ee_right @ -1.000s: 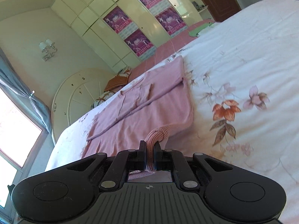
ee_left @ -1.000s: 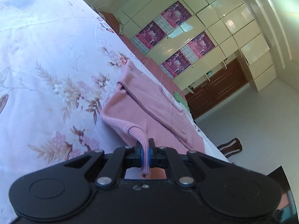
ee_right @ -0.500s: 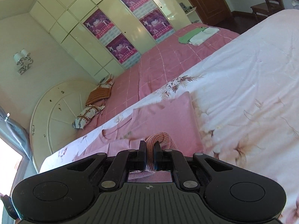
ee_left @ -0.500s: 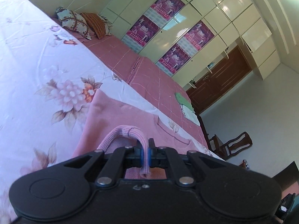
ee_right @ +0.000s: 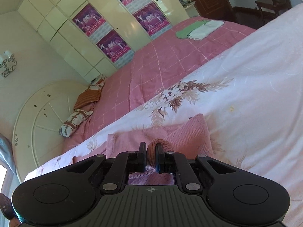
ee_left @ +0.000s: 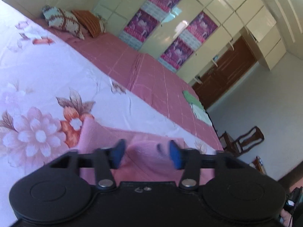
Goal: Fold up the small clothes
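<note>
The pink knit garment (ee_left: pixel 106 138) lies on the floral bedspread (ee_left: pixel 47 87) right under my two tools, low in both wrist views at about six o'clock. What has just changed is on my left: the left gripper (ee_left: pixel 145 152) had the ribbed hem pinched a second ago, and its jaws have just been opening; they now stand wide, the blue pads (ee_left: pixel 175 156) clear of the cloth, with a blurred hump of pink knit sitting loose between them. I think that hump is the released hem settling, though the smear there leaves me unsure. On my right nothing has let go: the right gripper (ee_right: pixel 151 158) is clamped on a fold of the ribbed edge (ee_right: pixel 160 145), as it was a second ago. Both views have swung so that far less of the garment shows ahead than before, which I read as the hem having been carried over onto the body of the garment; the fold looks laid on my left side and awaits release on my right. Beyond, from twelve to two o'clock in the right view, the pink checked blanket (ee_right: pixel 161 62) carries a green cloth (ee_right: pixel 186 30) and a white cloth (ee_right: pixel 203 30) lying together, seemingly folded. I see no basket, box or other container anywhere, so nothing is held in one.
</note>
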`<state>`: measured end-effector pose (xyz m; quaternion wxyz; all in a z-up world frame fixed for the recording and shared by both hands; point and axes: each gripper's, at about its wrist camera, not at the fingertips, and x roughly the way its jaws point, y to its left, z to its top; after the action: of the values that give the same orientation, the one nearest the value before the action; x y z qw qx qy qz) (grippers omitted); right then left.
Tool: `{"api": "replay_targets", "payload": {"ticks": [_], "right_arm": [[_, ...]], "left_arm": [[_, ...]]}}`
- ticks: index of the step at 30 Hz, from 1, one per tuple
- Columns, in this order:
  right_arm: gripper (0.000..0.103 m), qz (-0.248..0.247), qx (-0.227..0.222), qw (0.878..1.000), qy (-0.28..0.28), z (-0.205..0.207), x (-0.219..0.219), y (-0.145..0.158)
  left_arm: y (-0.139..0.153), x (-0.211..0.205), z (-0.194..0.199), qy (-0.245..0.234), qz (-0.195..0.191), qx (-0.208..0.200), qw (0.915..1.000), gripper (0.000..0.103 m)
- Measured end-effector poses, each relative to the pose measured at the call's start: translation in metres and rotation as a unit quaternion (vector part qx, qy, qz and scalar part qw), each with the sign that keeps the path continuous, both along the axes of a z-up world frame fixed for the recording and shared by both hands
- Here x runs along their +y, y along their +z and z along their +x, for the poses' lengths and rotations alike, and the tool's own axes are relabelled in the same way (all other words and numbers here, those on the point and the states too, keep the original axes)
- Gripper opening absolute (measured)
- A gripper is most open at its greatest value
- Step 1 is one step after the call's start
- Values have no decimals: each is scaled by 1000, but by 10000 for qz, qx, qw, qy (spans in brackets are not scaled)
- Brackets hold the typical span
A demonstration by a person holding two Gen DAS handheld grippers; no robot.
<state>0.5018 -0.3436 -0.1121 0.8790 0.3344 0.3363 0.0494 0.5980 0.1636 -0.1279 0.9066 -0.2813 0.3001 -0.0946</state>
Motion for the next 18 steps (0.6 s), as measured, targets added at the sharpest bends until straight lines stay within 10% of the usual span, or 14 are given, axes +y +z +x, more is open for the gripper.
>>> {"api": "replay_targets", "payload": {"ticks": [1,3,18], "right_arm": [[14,-59,-50,10000,-45,-1,1,2],[58,-375,-333,9983,-303,-10,-1,8],[44,-1898,-84,9757,1094,24,38,-11]], "left_arm": [[3,2,-6,70,84,-214,9997,80],[6,3,-4,-188,249,-210,9993,66],[-12,-34,29,-1677,1962,335,9655,42]]}}
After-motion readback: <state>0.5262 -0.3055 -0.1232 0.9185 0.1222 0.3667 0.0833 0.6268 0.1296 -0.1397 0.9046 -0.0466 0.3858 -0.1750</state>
